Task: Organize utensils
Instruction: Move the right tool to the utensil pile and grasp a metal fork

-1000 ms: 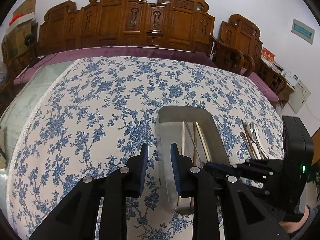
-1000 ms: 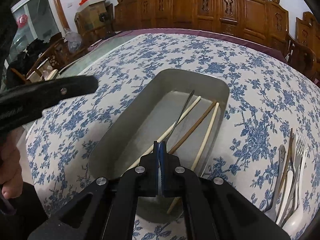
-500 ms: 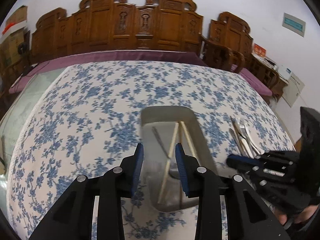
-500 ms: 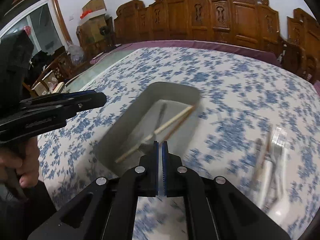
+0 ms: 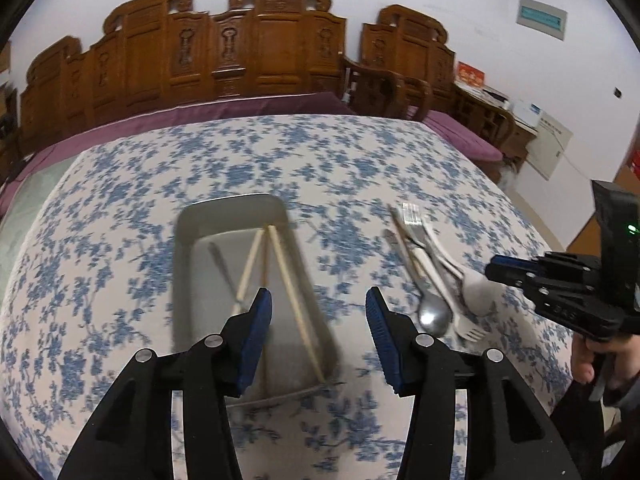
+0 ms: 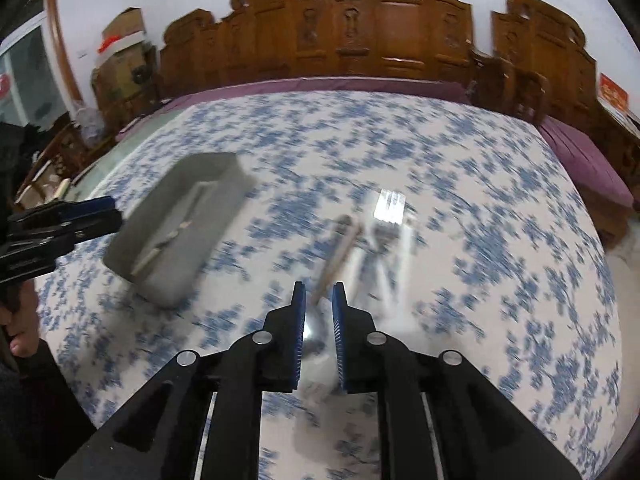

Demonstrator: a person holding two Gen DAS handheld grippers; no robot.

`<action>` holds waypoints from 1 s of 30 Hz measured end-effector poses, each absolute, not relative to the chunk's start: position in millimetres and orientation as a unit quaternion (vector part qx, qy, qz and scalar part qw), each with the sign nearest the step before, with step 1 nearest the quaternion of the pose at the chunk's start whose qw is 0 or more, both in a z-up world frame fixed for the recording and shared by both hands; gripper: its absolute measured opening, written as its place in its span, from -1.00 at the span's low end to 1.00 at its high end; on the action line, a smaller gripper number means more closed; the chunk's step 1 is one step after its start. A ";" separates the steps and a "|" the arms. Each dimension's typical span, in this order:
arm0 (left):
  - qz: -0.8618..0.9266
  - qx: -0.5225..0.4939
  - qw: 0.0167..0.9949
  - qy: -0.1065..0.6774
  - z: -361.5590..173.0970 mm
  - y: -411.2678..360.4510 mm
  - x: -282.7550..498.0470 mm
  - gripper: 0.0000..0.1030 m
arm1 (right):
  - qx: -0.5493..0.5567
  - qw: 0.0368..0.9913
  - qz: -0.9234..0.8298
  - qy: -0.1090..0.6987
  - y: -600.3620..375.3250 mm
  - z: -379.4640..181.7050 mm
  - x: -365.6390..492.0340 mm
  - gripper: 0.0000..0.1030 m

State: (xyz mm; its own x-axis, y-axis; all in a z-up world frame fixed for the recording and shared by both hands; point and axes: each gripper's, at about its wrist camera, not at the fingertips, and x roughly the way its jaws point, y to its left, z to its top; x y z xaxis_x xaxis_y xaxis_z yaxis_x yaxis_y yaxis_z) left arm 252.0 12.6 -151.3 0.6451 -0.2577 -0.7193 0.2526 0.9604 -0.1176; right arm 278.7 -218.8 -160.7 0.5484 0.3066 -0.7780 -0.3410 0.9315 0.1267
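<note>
A grey metal tray (image 5: 188,240) lies on the blue-flowered tablecloth and holds pale chopsticks (image 5: 286,280) and a thin metal utensil (image 5: 222,268). It also shows blurred in the right wrist view (image 6: 224,176). To its right lies a loose pile of utensils (image 5: 430,276): a metal spoon, forks and white pieces. My left gripper (image 5: 319,318) is wide open and empty over the tray's near right edge. My right gripper (image 6: 319,294) is slightly open and empty, just above the near end of the blurred utensil pile (image 6: 360,240).
The tablecloth (image 5: 120,280) covers a wide table. Carved wooden chairs (image 5: 256,48) line the far side and the right. A glass strip of tabletop (image 5: 24,216) shows at the left edge. Cardboard boxes (image 6: 120,40) stand at the far left.
My right gripper has left the tray, swung right to the loose utensil pile and opened a little. My left gripper has opened wide and shifted right of the tray.
</note>
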 end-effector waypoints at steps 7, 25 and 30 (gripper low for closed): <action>-0.169 0.014 0.902 0.396 -159.7 -22.6 243.4 -0.09 | -0.011 0.875 0.171 0.453 -231.4 -177.0 285.8 -0.62; -0.193 0.027 0.889 0.414 -186.7 -55.8 243.7 -0.09 | 0.014 0.848 0.165 0.503 -219.0 -217.1 329.9 -0.57; -0.195 0.033 0.886 0.419 -191.3 -61.0 244.0 -0.10 | 0.018 0.841 0.171 0.512 -213.0 -223.6 331.8 -0.56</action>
State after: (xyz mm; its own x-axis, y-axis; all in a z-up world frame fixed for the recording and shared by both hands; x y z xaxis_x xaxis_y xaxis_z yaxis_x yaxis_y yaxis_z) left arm 244.0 -61.0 -191.3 0.5733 -0.3188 -0.7548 0.3737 0.9216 -0.1054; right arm 331.8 -213.0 -223.6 0.4166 0.3061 -0.8560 -0.2692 0.9409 0.2054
